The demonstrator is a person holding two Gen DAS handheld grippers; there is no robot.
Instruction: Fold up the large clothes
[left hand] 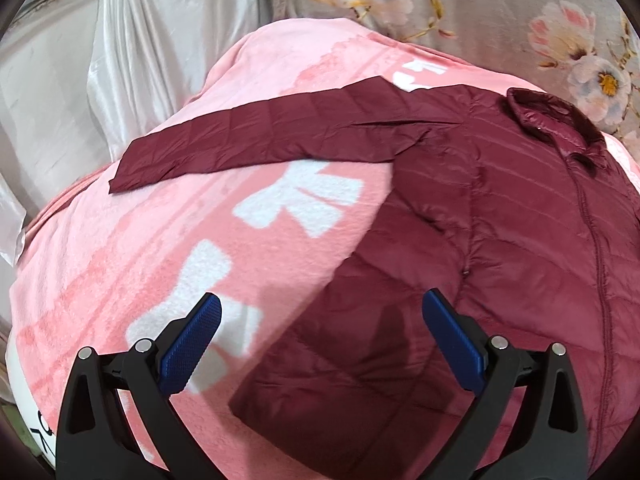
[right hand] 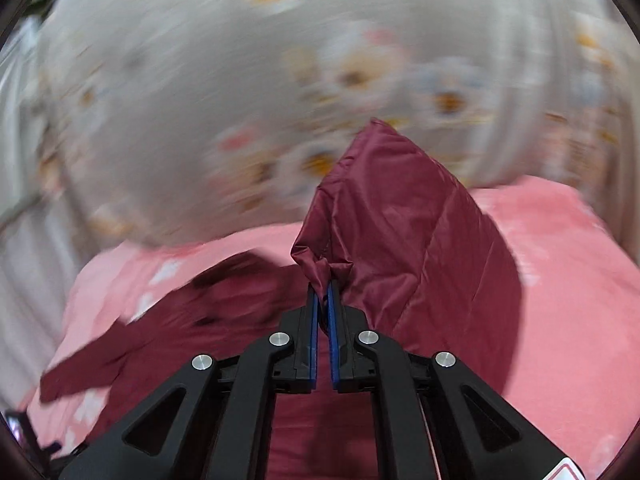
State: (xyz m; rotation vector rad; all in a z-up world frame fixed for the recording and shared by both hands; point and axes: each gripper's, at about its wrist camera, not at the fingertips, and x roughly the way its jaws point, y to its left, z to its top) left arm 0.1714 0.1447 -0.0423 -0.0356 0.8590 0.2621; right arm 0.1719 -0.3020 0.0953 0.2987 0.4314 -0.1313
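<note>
While the maroon puffer jacket [left hand: 520, 240] lies front-up on the pink blanket [left hand: 120, 260], zip closed and collar at the far end, one sleeve [left hand: 260, 140] stretches out flat to the side — laid out that way, I'd judge, so sleeves can be folded in over the body first.

Left gripper [left hand: 320, 340] hovers with jaws spread wide, nothing between the blue pads [left hand: 192, 344]. Jacket's lower hem corner sits just ahead of and below it, partly between the fingers' line of sight, not touching. Outstretched sleeve is farther ahead, up and to the left of the gripper.

Right gripper [right hand: 322, 308] has jaws pressed together, pinching a bunched bit of maroon fabric [right hand: 320, 268] right at the fingertips. The other sleeve [right hand: 408, 240] or side panel — cannot tell which — rises ahead of and to the right of the pads, tented up off the blanket. View is heavily motion-blurred. Probably lifted so it can be carried over the jacket body, which lies below and left of this gripper.

Floral bedding [left hand: 500, 12] sits well beyond both grippers.
</note>
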